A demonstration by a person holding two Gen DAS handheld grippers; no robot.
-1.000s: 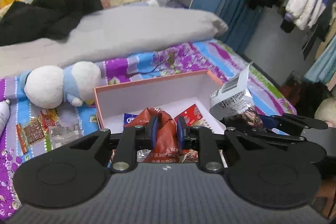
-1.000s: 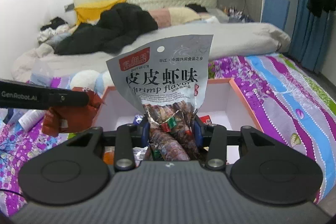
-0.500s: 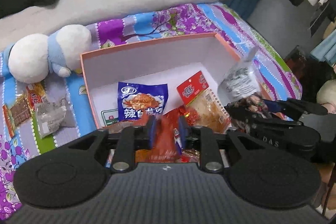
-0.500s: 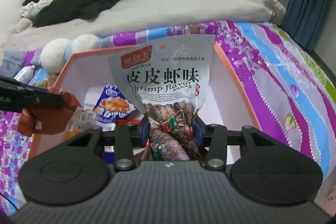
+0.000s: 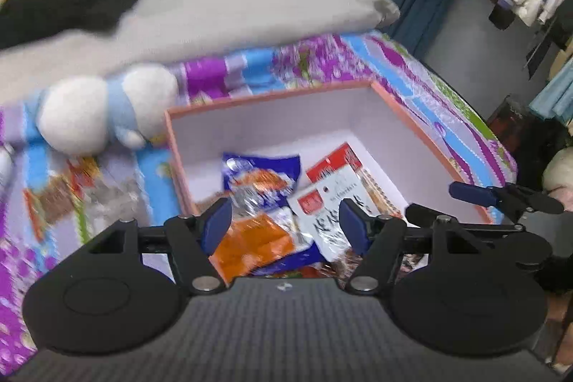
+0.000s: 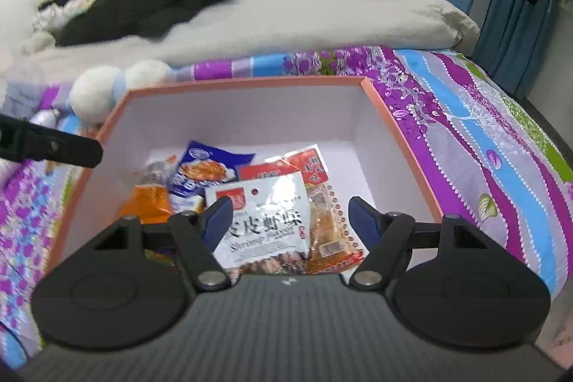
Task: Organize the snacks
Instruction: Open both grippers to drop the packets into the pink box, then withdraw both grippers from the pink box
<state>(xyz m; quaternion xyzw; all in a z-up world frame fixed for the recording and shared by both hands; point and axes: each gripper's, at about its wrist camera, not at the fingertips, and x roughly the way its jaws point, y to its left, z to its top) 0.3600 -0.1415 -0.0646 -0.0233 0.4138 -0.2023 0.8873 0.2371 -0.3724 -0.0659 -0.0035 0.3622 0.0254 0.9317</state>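
Both hand-held grippers hang over the open box (image 6: 404, 145) on the bed (image 6: 483, 138), and both have just been opening. The left hand-held gripper (image 5: 284, 221) has its jaws apart with nothing pinched; the orange packet (image 5: 252, 244) lies below them among the other snacks. The right hand-held gripper (image 6: 286, 215) is likewise spread, and the shrimp bag (image 6: 266, 221) lies flat between the jaws without the pads pressing it, resting on a red-topped packet (image 6: 304, 167) beside a blue packet (image 6: 206, 172).

This looks like the release step, so the thing to get right is a clean exit. Lift each gripper straight up with the jaws wide, so no pad snags a bag's edge and drags it back out. Keep clear of the box walls and of the other gripper, which sits close by.

More snacks (image 5: 61, 199) lie on the bed left of the box, near the plush toy (image 5: 104, 108); those appear to be next.
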